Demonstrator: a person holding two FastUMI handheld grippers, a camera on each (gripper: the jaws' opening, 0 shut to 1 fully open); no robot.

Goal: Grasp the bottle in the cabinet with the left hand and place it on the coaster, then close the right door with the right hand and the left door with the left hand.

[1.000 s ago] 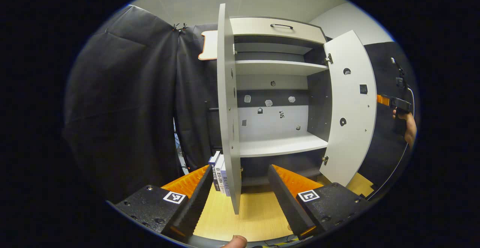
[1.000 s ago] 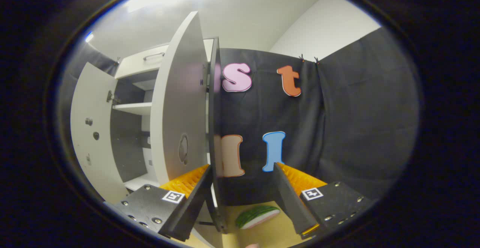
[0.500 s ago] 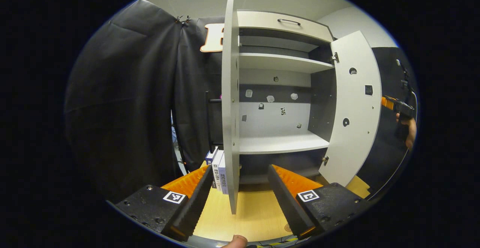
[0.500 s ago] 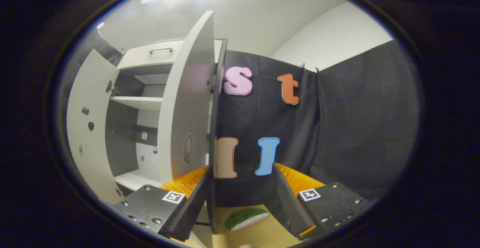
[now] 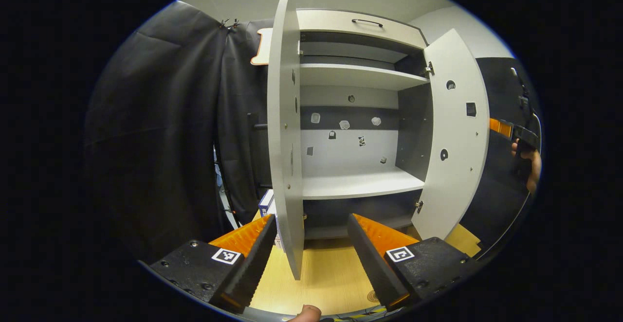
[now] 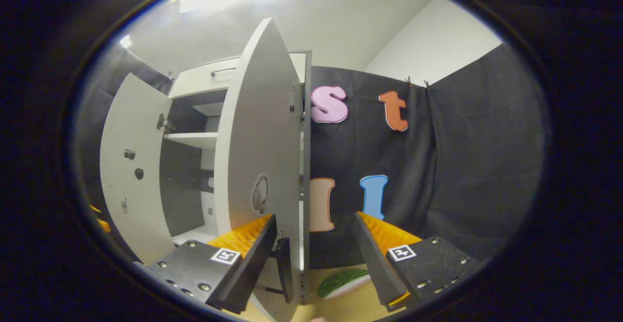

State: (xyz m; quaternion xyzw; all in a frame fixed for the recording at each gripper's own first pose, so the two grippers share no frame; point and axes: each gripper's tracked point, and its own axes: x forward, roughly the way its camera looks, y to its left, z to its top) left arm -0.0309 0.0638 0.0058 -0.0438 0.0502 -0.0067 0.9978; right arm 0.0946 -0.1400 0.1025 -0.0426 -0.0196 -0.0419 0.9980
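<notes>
At the bottom of the left gripper view, the left claw [image 5: 309, 249] stands wide and empty, its orange-backed fingers straddling the lower edge of the left door [image 5: 282, 137], which runs edge-on up the middle of the frame. That stance reads as a line-up for pushing this door shut, though neither finger clearly touches the panel.

Beyond it the cabinet [image 5: 360, 20] is open, its shelves bare; the bottle and coaster cannot be made out in either view, so the placing step looks finished. Some books [image 5: 267, 204] stand on the table [image 5: 331, 276] just left of the door's foot.

Toward the right edge of that view, the right door [image 5: 455, 132] is swung out, with a hand [image 5: 530, 166] and the other tool behind it.

Low in the right gripper view, the right claw [image 6: 316, 259] is likewise spread wide with nothing held, the right door's [image 6: 263, 147] outer edge rising between its fingers. Being behind the panel suits sweeping it closed. A green-striped object [image 6: 340, 281] lies on the table below it.
</notes>
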